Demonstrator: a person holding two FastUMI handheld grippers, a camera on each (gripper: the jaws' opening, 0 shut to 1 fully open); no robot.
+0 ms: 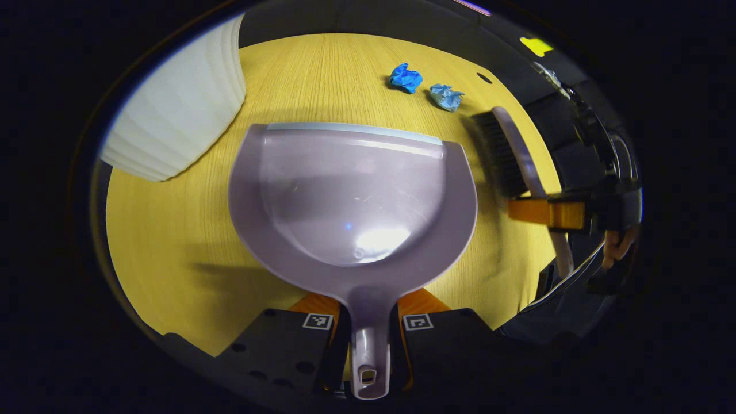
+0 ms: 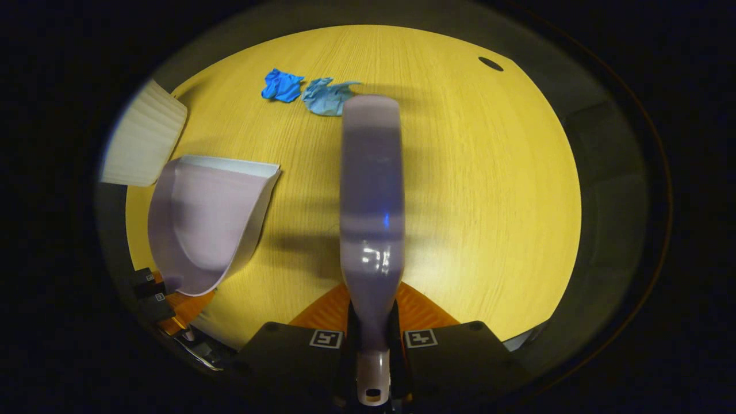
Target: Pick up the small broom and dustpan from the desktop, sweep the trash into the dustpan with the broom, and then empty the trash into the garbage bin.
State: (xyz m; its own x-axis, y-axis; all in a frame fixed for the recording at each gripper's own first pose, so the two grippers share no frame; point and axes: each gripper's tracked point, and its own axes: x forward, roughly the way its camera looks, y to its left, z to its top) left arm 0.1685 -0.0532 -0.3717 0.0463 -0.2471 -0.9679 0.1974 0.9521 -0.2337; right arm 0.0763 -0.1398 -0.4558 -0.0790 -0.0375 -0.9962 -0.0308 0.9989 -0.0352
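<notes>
in the left gripper view, the left tongs (image 1: 371,339) are clamping the handle of the lilac dustpan (image 1: 351,195), 1 finger pressing on each side of the handle. the pan is hanging over the yellow wood-grain bench (image 1: 167,241) with its pale front lip pointing away from the camera. a white ribbed garbage bin (image 1: 178,109) is standing at the upper left, close to the pan's left corner. 2 crumpled blue scraps are lying on the bench beyond the lip, touching or nearly so: a darker blue scrap (image 1: 406,77) and a paler blue scrap (image 1: 446,96).

in the right gripper view, the right tongs (image 2: 372,345) are gripping the handle of the small broom (image 2: 371,201), both fingers pressing on it. the broom's lilac back is facing the camera and its far end is sitting just beside the paler scrap. in the left gripper view the dark bristles (image 1: 501,152) are facing toward the dustpan, well apart from the scraps.
</notes>
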